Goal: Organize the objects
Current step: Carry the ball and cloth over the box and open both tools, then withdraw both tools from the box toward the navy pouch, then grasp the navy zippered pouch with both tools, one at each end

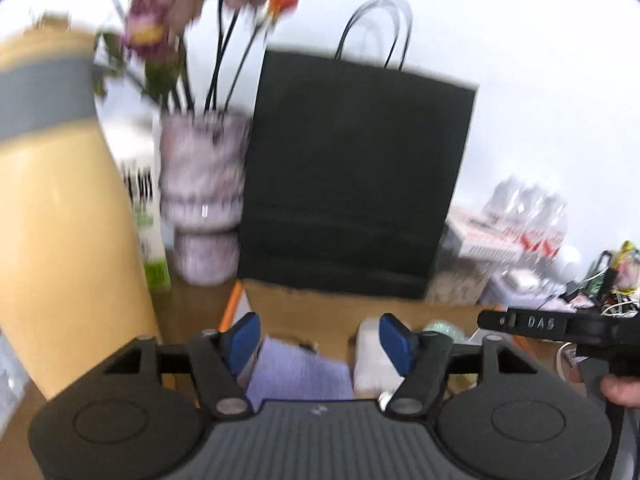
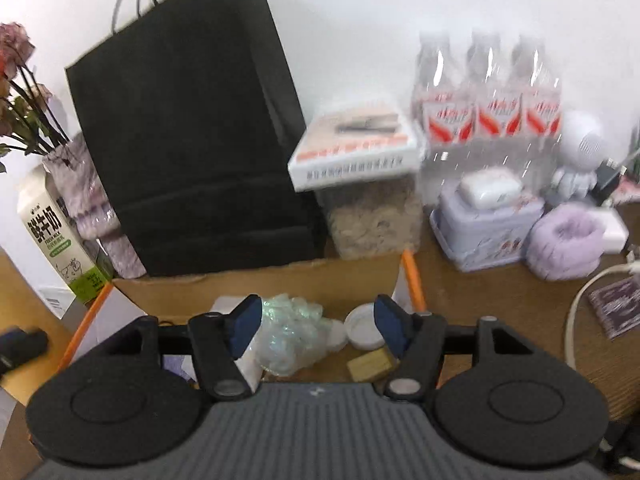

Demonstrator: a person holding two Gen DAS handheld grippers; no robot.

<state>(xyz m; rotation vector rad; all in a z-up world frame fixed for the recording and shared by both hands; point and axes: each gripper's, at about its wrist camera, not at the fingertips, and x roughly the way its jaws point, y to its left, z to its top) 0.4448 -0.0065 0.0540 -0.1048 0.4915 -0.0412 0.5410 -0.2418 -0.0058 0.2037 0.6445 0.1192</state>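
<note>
An open cardboard box (image 2: 260, 284) with orange edges lies below both grippers. It holds crumpled clear plastic (image 2: 292, 332), a white lid (image 2: 362, 328), a small tan block (image 2: 370, 364), a purple cloth (image 1: 296, 372) and a white item (image 1: 370, 360). My left gripper (image 1: 320, 340) hovers open over the purple cloth with nothing between its blue pads. Over the clear plastic and the lid, my right gripper (image 2: 316, 326) is open and empty too. Part of the right gripper's black body (image 1: 528, 322) and a hand (image 1: 620, 388) show at the right of the left wrist view.
A black paper bag (image 2: 192, 128) stands behind the box. To its left are a vase of flowers (image 1: 204, 200), a milk carton (image 2: 56, 240) and a tall yellow bottle (image 1: 60, 220). To its right are a clear food container (image 2: 372, 216), water bottles (image 2: 488, 108), a lavender tin (image 2: 484, 232) and a white cable (image 2: 580, 300).
</note>
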